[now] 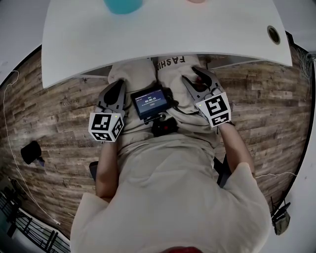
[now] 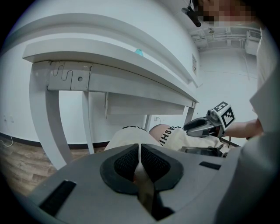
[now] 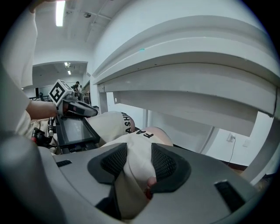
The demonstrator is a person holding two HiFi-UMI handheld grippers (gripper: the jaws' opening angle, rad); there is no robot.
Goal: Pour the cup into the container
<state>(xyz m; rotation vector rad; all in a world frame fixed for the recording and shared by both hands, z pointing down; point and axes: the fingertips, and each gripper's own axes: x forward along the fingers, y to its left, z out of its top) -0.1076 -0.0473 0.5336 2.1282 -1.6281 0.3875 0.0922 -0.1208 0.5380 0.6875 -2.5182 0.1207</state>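
Note:
A teal cup stands at the far edge of the white table, cut off by the picture's top; only its rim peeks over the tabletop in the left gripper view. Beside it to the right a pinkish thing barely shows. Both grippers rest low on the person's lap, below the table's near edge and far from the cup. My left gripper has its pads together with nothing between them. My right gripper holds a gap between its pads; only the trouser leg shows through it.
A small device with a lit screen lies on the lap between the grippers. The table's underside and white legs rise just ahead of both grippers. A round cable hole sits at the table's right. Wood floor surrounds the seat.

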